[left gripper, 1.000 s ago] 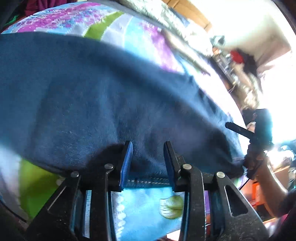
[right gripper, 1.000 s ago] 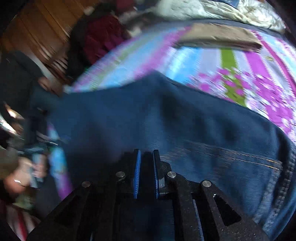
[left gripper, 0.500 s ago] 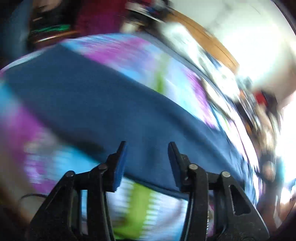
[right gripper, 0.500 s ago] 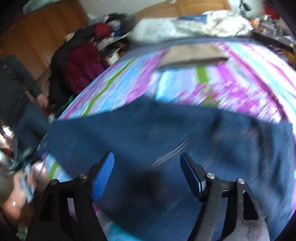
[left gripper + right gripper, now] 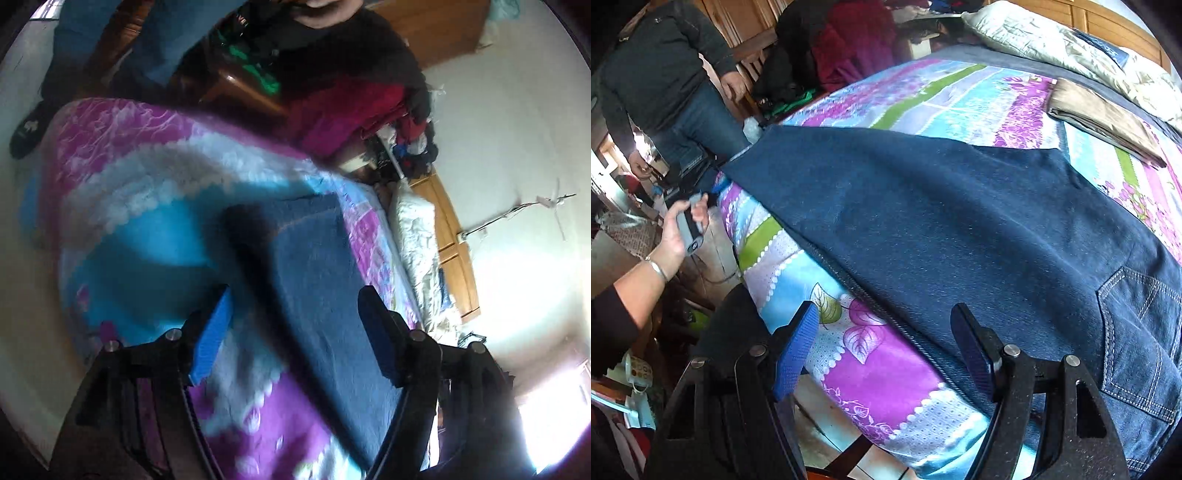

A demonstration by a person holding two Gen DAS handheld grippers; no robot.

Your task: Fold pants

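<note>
Both grippers now released: left gripper (image 5: 295, 332) and right gripper (image 5: 882, 347) spread wide, no cloth held. Pants (image 5: 960, 221) laid flat, halved lengthwise, along near edge of bedspread (image 5: 886, 376). Cross-fold pending.

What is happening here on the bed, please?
A person is folding dark blue jeans on a bed with a floral bedspread, using a handheld gripper in each hand. The jeans lie flat, folded lengthwise, with a back pocket facing up. Both the right gripper and the left gripper are open and hold nothing. A folded tan garment lies farther up the bed. Another person in a dark jacket stands beside the bed.
</note>
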